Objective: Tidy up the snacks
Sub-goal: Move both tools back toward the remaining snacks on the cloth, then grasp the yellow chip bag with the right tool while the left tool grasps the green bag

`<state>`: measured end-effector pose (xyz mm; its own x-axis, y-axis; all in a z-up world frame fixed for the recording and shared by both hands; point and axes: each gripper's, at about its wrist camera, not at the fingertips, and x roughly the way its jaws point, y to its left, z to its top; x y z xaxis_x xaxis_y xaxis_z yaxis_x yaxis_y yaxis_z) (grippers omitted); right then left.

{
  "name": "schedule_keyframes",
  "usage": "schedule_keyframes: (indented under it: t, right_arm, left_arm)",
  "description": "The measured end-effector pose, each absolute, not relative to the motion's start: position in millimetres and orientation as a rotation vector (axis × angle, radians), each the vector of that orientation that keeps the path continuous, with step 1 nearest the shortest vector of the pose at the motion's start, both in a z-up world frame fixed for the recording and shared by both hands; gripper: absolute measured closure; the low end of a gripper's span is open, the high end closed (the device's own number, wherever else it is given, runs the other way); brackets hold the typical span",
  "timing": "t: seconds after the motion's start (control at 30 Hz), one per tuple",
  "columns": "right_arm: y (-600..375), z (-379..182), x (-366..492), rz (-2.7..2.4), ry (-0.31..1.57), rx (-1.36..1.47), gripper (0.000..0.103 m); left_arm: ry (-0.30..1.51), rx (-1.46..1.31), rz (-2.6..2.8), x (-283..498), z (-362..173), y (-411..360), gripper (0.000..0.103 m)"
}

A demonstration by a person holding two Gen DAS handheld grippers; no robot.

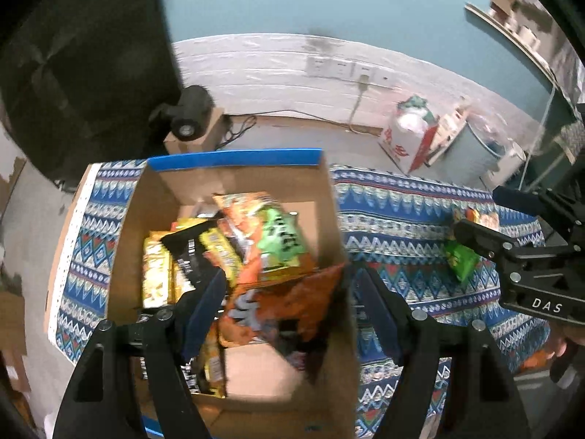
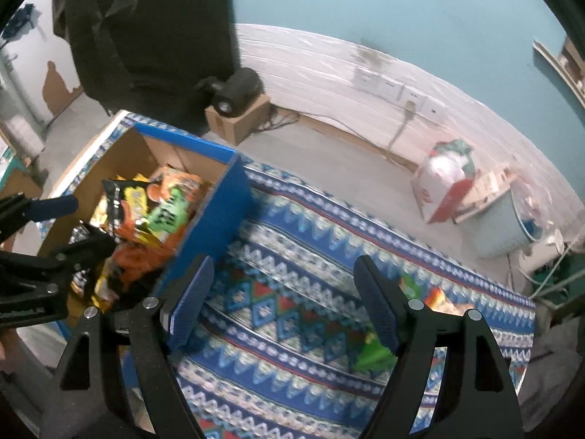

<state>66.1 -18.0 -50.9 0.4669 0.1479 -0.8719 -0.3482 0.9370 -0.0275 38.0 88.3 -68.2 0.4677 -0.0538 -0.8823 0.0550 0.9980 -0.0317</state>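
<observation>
Speaker (image 1: 191,111) beyond box (image 1: 234,158) (floor)

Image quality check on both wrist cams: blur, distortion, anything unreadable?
Left wrist: motion blur smears the snack packs in the cardboard box, so their print is unreadable; fisheye bends the wall line, corners vignetted black. Right wrist: the patterned cloth and the green packet are smeared; the gripper fingers stay sharp. Lighting is dim and flat in both, with no strong glare.

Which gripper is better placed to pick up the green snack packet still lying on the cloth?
Probably the right gripper: it hangs open over the cloth, beside the green packet. The left gripper is above the box.
</observation>
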Motion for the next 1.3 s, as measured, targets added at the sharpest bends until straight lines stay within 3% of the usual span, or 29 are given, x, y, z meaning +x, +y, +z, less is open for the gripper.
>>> schedule_keyframes:
  t: [0.83,1.3]
  right_arm:
    - [-168.0,-70.2,40.7,0.121,1.087,-0.066,0.022]
    - [-239.4,-122.0,78.6,0.006,1.222,0.037,0.022]
  left_arm:
    - [1.089,0.288,-0.206,52.9,-88.3,-51.9,0.023]
    - [1.133,0.383,-0.252,98.9,-135.5,-103.6,0.02]
